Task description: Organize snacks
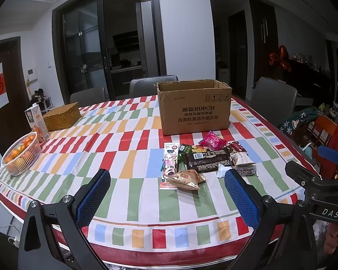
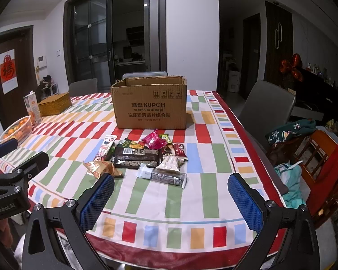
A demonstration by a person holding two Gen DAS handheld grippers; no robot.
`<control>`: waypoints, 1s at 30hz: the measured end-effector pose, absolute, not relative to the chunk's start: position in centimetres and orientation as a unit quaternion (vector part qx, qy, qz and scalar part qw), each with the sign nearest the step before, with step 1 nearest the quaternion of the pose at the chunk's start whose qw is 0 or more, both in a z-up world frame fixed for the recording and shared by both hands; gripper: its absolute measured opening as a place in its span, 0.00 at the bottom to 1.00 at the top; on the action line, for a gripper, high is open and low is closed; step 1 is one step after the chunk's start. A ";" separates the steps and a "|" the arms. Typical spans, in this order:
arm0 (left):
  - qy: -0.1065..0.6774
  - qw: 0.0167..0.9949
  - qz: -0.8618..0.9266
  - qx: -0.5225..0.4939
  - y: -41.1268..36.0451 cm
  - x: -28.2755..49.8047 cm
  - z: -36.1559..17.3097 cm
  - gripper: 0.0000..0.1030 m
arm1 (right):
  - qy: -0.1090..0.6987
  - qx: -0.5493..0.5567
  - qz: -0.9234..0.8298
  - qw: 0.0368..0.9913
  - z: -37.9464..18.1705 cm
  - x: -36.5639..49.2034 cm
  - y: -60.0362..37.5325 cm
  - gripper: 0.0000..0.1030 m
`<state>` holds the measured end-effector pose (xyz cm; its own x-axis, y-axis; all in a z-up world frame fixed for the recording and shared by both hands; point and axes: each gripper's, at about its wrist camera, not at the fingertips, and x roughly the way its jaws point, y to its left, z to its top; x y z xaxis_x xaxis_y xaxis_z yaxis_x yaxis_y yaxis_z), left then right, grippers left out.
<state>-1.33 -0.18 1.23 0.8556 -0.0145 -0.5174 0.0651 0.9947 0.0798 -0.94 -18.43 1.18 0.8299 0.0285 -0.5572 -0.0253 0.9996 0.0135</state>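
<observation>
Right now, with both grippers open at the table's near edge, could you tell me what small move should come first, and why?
Probably ease the right gripper forward and down toward the dark bar packet. It is the packet nearest that gripper in the snack pile, it lies flat with nothing on top, and the cardboard box behind the pile stands open. Both grippers are open and hold nothing.

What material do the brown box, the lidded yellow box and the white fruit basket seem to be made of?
Brown box: corrugated cardboard, matte, judging by its ragged top edges and printed panel.
Lidded yellow box: probably woven straw or rattan; a fine weave texture shows.
White fruit basket: likely plastic, with thin ribbed slats and a smooth rim, though coated wire cannot be excluded.
</observation>
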 end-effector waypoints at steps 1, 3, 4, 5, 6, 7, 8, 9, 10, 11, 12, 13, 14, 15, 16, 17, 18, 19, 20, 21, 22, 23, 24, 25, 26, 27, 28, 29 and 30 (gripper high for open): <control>0.268 0.962 -0.021 0.047 -0.2 -1.3 1.2 1.00 | 0.291 0.002 0.014 0.957 1.1 -1.0 -18.5 0.99; 0.268 0.962 -0.021 0.048 -0.2 -1.4 1.2 1.00 | 0.291 0.002 0.014 0.957 1.2 -1.0 -18.4 0.99; 0.267 0.962 -0.021 0.048 -0.2 -1.4 1.2 1.00 | 0.291 0.002 0.014 0.957 1.1 -1.0 -18.5 0.99; 0.267 0.962 -0.020 0.047 -0.2 -1.4 1.2 1.00 | 0.291 0.003 0.014 0.957 1.1 -1.0 -18.6 0.99; 0.267 0.962 -0.021 0.047 -0.2 -1.4 1.2 1.00 | 0.290 0.003 0.014 0.957 1.1 -1.0 -18.5 0.99; 0.267 0.962 -0.021 0.047 -0.2 -1.4 1.2 1.00 | 0.291 0.003 0.014 0.957 1.1 -1.0 -18.5 0.99; 0.267 0.962 -0.021 0.047 -0.2 -1.4 1.2 1.00 | 0.291 0.003 0.014 0.957 1.1 -1.0 -18.5 0.99; 0.267 0.962 -0.020 0.047 -0.2 -1.4 1.2 1.00 | 0.290 0.003 0.014 0.957 1.1 -1.0 -18.5 0.99; 0.267 0.962 -0.020 0.047 -0.2 -1.4 1.2 1.00 | 0.291 0.003 0.014 0.957 1.1 -1.0 -18.5 0.99; 0.267 0.962 -0.020 0.047 -0.2 -1.4 1.2 1.00 | 0.291 0.003 0.014 0.957 1.1 -1.0 -18.5 0.99; 0.267 0.962 -0.020 0.047 -0.2 -1.4 1.2 1.00 | 0.291 0.002 0.015 0.957 1.1 -0.9 -18.4 0.99; 0.266 0.962 -0.020 0.047 -0.2 -1.4 1.2 1.00 | 0.291 0.003 0.015 0.957 1.1 -1.0 -18.5 0.99; 0.267 0.962 -0.021 0.047 -0.2 -1.4 1.2 1.00 | 0.290 0.003 0.015 0.957 1.1 -1.0 -18.5 0.99; 0.267 0.962 -0.020 0.047 -0.2 -1.4 1.2 1.00 | 0.291 0.003 0.015 0.957 1.1 -1.0 -18.5 0.99; 0.267 0.962 -0.020 0.047 -0.2 -1.4 1.2 1.00 | 0.291 0.003 0.015 0.957 1.1 -1.0 -18.5 0.99; 0.267 0.962 -0.021 0.048 -0.2 -1.4 1.2 1.00 | 0.291 0.003 0.015 0.957 1.1 -1.0 -18.5 0.99; 0.267 0.962 -0.021 0.048 -0.2 -1.4 1.2 1.00 | 0.290 0.003 0.015 0.957 1.1 -1.0 -18.5 0.99; 0.267 0.962 -0.020 0.048 -0.2 -1.4 1.2 1.00 | 0.291 0.003 0.015 0.957 1.1 -1.0 -18.5 0.99; 0.266 0.963 -0.020 0.047 -0.2 -1.4 1.2 1.00 | 0.291 0.003 0.014 0.957 1.1 -1.0 -18.5 0.99; 0.266 0.962 -0.020 0.047 -0.2 -1.4 1.2 1.00 | 0.290 0.003 0.014 0.957 1.1 -1.0 -18.6 0.99; 0.266 0.962 -0.020 0.048 -0.2 -1.4 1.2 1.00 | 0.290 0.003 0.014 0.957 1.1 -1.0 -18.6 0.99; 0.266 0.962 -0.021 0.047 -0.2 -1.4 1.2 1.00 | 0.290 0.003 0.014 0.957 1.1 -1.0 -18.6 0.99; 0.266 0.963 -0.021 0.048 -0.2 -1.4 1.2 1.00 | 0.289 0.003 0.014 0.957 1.1 -1.0 -18.5 0.99; 0.266 0.963 -0.020 0.048 -0.2 -1.4 1.2 1.00 | 0.290 0.003 0.015 0.957 1.2 -1.0 -18.4 0.99; 0.266 0.963 -0.021 0.047 -0.2 -1.4 1.2 1.00 | 0.289 0.003 0.015 0.957 1.2 -1.1 -18.4 0.99; 0.266 0.962 -0.021 0.048 -0.2 -1.4 1.2 1.00 | 0.289 0.003 0.014 0.957 1.2 -1.0 -18.4 0.99; 0.266 0.962 -0.021 0.048 -0.2 -1.4 1.2 1.00 | 0.290 0.003 0.015 0.957 1.2 -1.0 -18.5 0.99; 0.266 0.963 -0.021 0.048 -0.2 -1.4 1.2 1.00 | 0.289 0.003 0.015 0.957 1.2 -1.0 -18.4 0.99; 0.266 0.962 -0.021 0.048 -0.2 -1.4 1.2 1.00 | 0.290 0.003 0.015 0.957 1.2 -1.0 -18.4 0.99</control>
<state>-1.44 -0.23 1.17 0.8573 -0.0147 -0.5146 0.0654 0.9946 0.0805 -1.04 -18.38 1.24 0.8319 0.0297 -0.5542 -0.0258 0.9996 0.0149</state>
